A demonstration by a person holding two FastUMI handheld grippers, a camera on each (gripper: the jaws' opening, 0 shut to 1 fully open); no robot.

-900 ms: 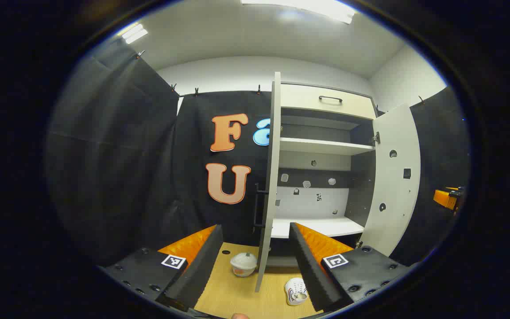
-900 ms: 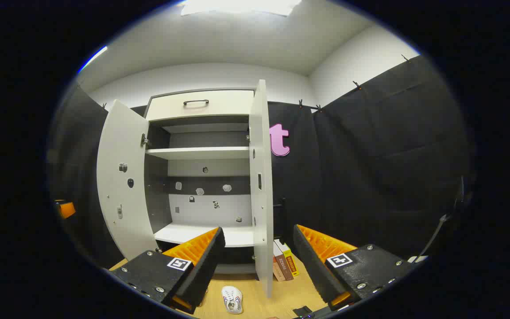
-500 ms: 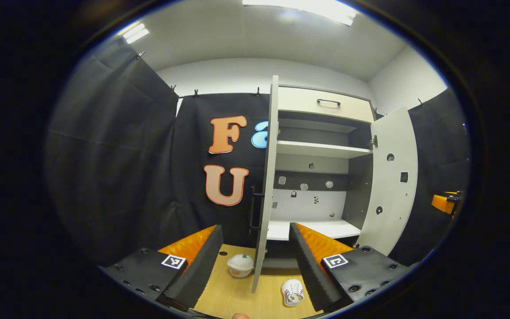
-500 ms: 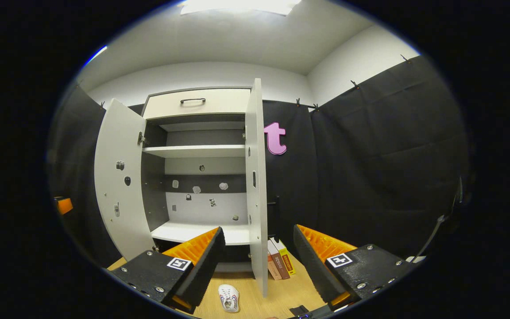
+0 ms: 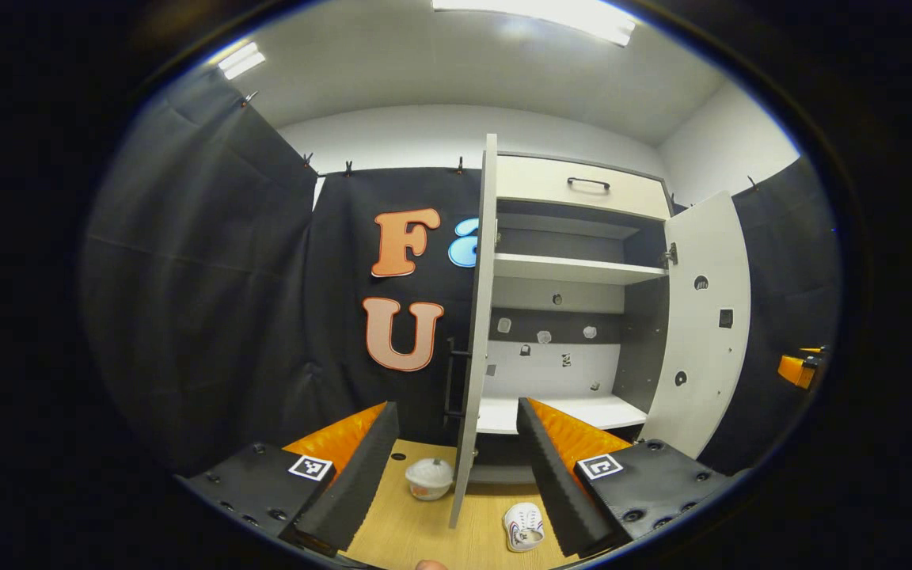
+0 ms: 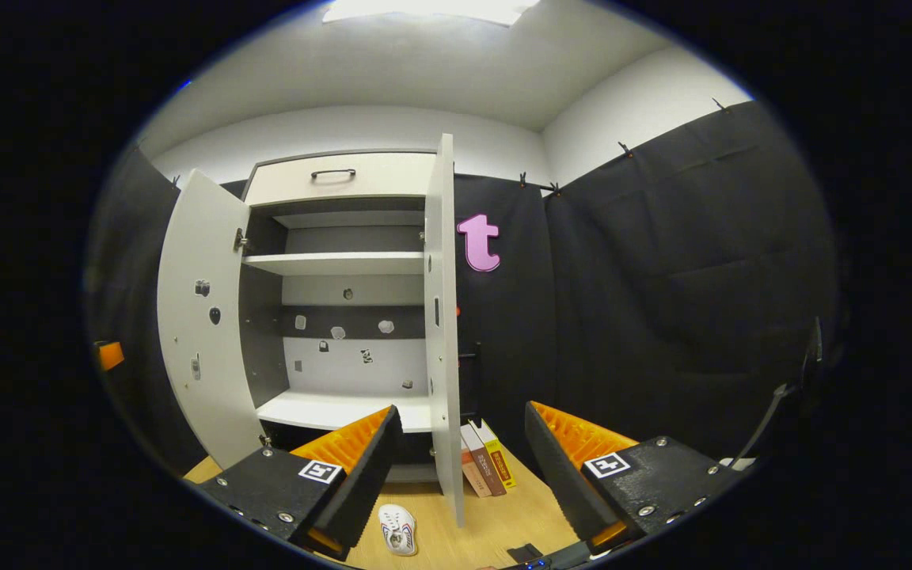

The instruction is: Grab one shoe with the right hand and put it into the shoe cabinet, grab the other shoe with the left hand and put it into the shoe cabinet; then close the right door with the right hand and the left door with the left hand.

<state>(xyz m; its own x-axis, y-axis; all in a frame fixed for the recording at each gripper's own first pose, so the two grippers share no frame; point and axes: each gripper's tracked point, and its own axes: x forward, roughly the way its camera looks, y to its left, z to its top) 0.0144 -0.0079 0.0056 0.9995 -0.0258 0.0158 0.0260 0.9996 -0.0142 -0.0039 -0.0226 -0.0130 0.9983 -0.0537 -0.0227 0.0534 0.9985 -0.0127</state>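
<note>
The shoe cabinet [image 5: 575,269] [image 6: 345,261] stands ahead with both doors swung out and its shelves bare. In the left gripper view the left door [image 5: 476,332] is edge-on and the right door [image 5: 701,317] gapes wide. A white shoe [image 5: 523,526] lies on the wooden table [image 5: 416,530] before the cabinet, beside my left gripper [image 5: 456,475], which is open and holds nothing. In the right gripper view a white shoe [image 6: 397,529] lies low between the fingers of my right gripper [image 6: 460,475], also open, with the right door [image 6: 444,317] edge-on and the left door [image 6: 199,317] wide.
A white lidded bowl [image 5: 429,478] sits on the table left of the left door. Several books [image 6: 486,467] lean by the right door. Black handles stick out from both doors' outer faces. The other gripper's tip [image 5: 798,368] shows at the far right.
Both grippers have drawn back and drifted a little; the cabinet and shoes slid slightly in view. In the right gripper view the cabinet shifted left. Nothing was grasped or released.
</note>
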